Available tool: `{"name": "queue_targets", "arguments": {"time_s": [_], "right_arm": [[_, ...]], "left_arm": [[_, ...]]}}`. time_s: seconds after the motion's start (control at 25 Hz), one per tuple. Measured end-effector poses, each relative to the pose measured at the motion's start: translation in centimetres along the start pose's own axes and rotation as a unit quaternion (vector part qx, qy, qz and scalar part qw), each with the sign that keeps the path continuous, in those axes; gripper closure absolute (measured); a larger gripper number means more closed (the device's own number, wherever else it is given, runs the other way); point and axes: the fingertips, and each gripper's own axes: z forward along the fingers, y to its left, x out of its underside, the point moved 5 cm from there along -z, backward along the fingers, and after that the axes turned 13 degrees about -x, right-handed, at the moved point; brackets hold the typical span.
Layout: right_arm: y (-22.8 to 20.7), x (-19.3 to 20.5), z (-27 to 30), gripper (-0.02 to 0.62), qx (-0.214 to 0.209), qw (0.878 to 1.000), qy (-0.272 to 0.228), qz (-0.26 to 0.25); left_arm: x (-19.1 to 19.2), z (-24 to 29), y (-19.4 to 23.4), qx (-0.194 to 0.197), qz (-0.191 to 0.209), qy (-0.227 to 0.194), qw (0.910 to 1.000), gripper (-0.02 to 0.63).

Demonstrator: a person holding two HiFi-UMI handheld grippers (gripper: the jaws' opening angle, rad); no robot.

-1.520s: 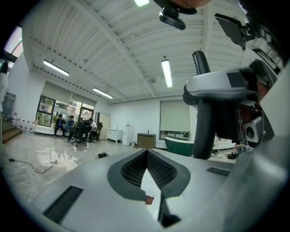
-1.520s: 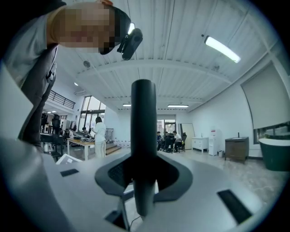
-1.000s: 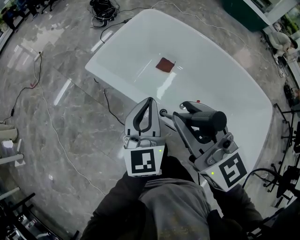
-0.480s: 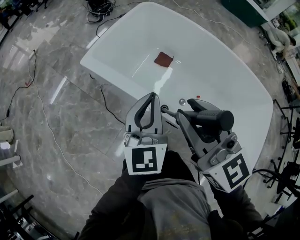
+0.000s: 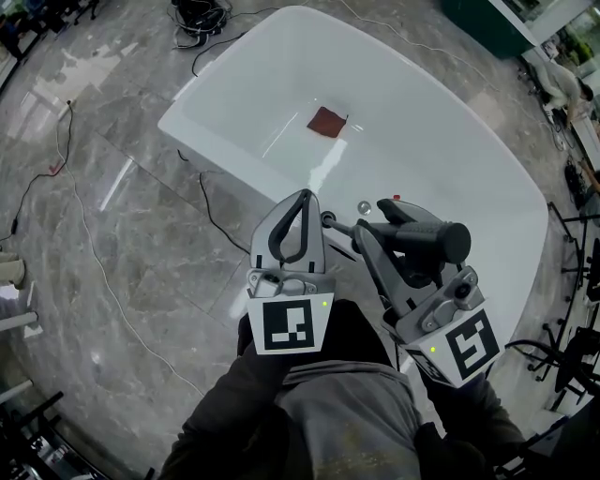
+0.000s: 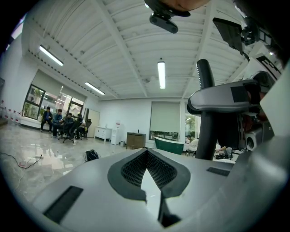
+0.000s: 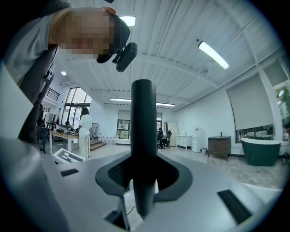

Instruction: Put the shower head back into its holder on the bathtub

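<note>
The black shower head [image 5: 424, 240] lies crosswise in my right gripper [image 5: 377, 221], which is shut on it over the near end of the white bathtub [image 5: 450, 150]. In the right gripper view its dark handle [image 7: 144, 149] stands upright between the jaws of the right gripper [image 7: 144, 183]. My left gripper [image 5: 301, 199] is shut and holds nothing, just left of the right one, at the tub's near rim. In the left gripper view, the left gripper [image 6: 148, 179] has its tips together, and the shower head [image 6: 213, 102] shows to the right. Small chrome fittings [image 5: 364, 204] sit on the rim ahead; I cannot make out the holder.
A brown square [image 5: 327, 122] lies on the tub floor. Black cables [image 5: 211, 202] run over the grey marble floor left of the tub, with a bundle [image 5: 200, 13] at its far end. Dark stands [image 5: 572, 356] crowd the right edge. People sit far off in the room [image 6: 59, 122].
The tub has slid a little left and up in the head view. Both grippers keep nearly the same pose, the right one still shut on the shower head.
</note>
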Motion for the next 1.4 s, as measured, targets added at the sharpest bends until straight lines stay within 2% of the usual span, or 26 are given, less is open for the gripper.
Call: {"name": "queue_targets", "arguments": {"time_s": [0.56, 1.4], "right_arm": [[-0.1, 0.8, -0.6, 0.479, 0.000, 1.000, -0.013, -0.003], [-0.7, 4.7, 1.4, 0.479, -0.002, 1.000, 0.013, 0.004]], "left_arm": [[0.9, -0.4, -0.7, -0.005, 0.007, -0.001, 1.0000, 0.604], [3.8, 0.0, 1.3, -0.017, 0.006, 0.010, 0.9998, 0.604]]}}
